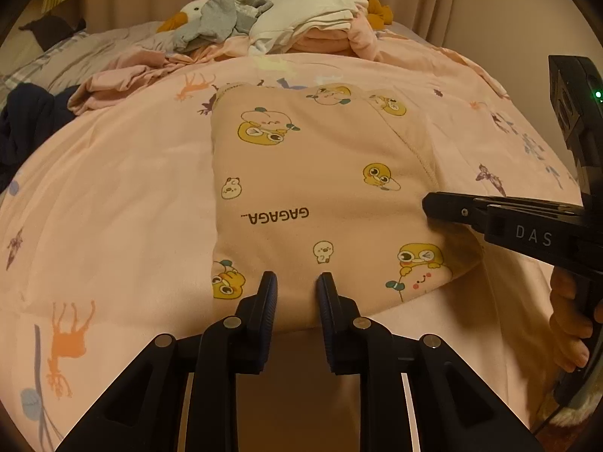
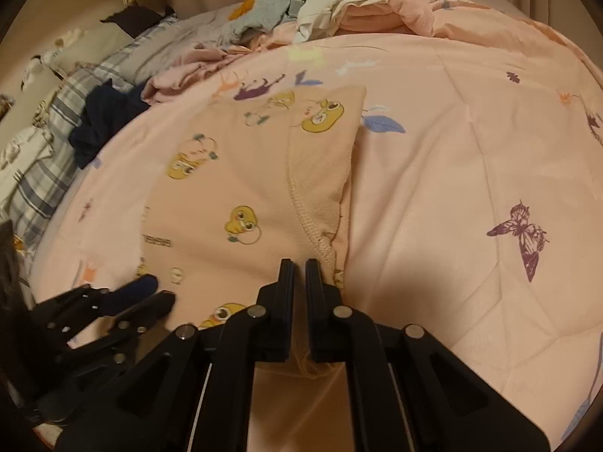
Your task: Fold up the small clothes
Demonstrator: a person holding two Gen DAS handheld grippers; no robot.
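Observation:
A small peach garment point(image 1: 320, 188) printed with yellow cartoon ducks and "GAGAGA" lies partly folded on the pink bedspread point(image 1: 113, 207). My left gripper point(image 1: 296, 282) is open, its jaws apart over the garment's near edge. My right gripper point(image 2: 300, 267) is shut on the garment point(image 2: 245, 188) near its stitched seam at the right side. The right gripper also shows in the left wrist view point(image 1: 433, 203), and the left gripper shows in the right wrist view point(image 2: 154, 293), blurred.
A pile of folded and loose clothes point(image 1: 301, 19) and a plush toy lie at the far end of the bed. A dark navy garment point(image 1: 26, 124) lies at the left. Curtains hang behind the bed.

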